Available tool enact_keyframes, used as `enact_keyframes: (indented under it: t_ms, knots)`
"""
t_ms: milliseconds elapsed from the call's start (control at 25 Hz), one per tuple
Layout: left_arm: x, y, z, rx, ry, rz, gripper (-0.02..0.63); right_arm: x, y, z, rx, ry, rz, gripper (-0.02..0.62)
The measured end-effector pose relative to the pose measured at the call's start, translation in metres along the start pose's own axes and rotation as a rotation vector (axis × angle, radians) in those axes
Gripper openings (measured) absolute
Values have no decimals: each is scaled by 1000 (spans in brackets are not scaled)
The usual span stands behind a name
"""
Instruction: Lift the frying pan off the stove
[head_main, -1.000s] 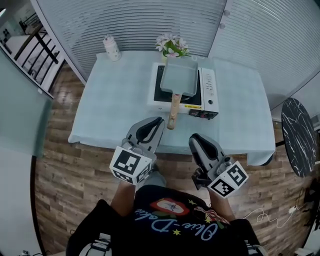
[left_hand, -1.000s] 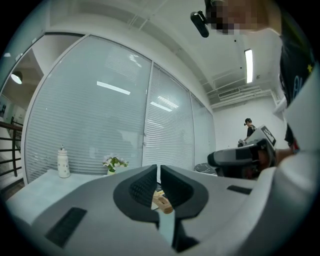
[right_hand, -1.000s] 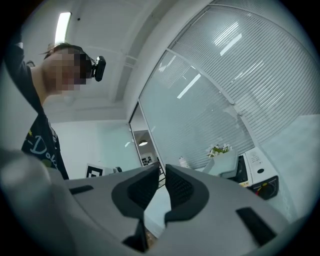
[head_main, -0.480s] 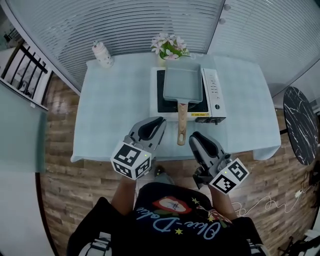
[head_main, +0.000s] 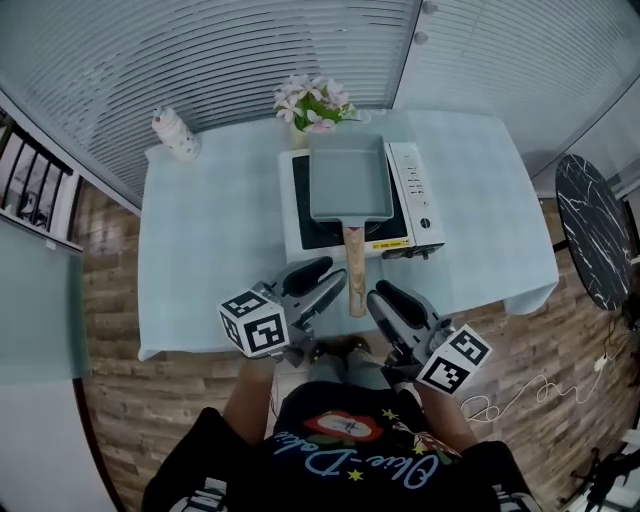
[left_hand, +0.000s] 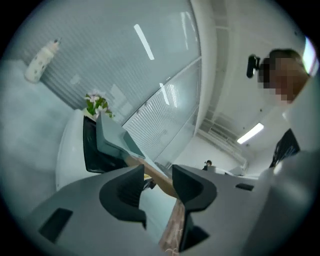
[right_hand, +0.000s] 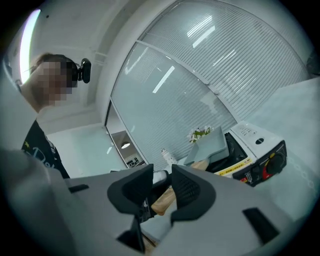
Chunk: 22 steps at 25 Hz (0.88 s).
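A rectangular grey-blue frying pan (head_main: 349, 177) sits on the white stove (head_main: 408, 195), its wooden handle (head_main: 354, 272) pointing toward me over the table's front edge. My left gripper (head_main: 322, 280) hangs just left of the handle's end, and my right gripper (head_main: 382, 294) just right of it. In the left gripper view, the left gripper (left_hand: 157, 172) has its jaws opening. The handle (left_hand: 159, 181) shows through the gap, untouched by the pads. The right gripper (right_hand: 162, 174) is also opening, with the handle (right_hand: 164, 202) beyond its tips and nothing held.
A white bottle (head_main: 176, 133) stands at the table's back left. A flower pot (head_main: 312, 100) stands behind the stove. The light blue tablecloth (head_main: 210, 240) covers the table. A black round table (head_main: 590, 232) stands at the right over the wooden floor.
Both grippers have closed in on the handle's end from either side. The left gripper has rolled and its jaws have parted; the right gripper's jaws have widened.
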<state>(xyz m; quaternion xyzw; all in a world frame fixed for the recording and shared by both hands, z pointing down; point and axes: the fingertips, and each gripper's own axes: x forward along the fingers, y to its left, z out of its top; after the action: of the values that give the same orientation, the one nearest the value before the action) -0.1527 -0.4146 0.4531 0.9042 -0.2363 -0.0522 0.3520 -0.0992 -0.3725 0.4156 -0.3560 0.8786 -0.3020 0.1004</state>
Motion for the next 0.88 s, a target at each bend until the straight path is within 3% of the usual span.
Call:
enact_keyframes:
  t_ms: [80, 400, 640, 880]
  knots:
    - [4, 4, 1, -83, -28, -27, 174, 3, -7, -1, 32, 11, 5, 109]
    - [16, 16, 5, -245, -39, -52, 220, 12, -27, -4, 114, 36, 0, 156]
    - [27, 26, 0, -287, -13, -33, 233, 19, -33, -12, 153, 63, 19, 196]
    - [41, 24, -6, -381, 30, -84, 256, 24, -40, -21, 236, 73, 20, 219]
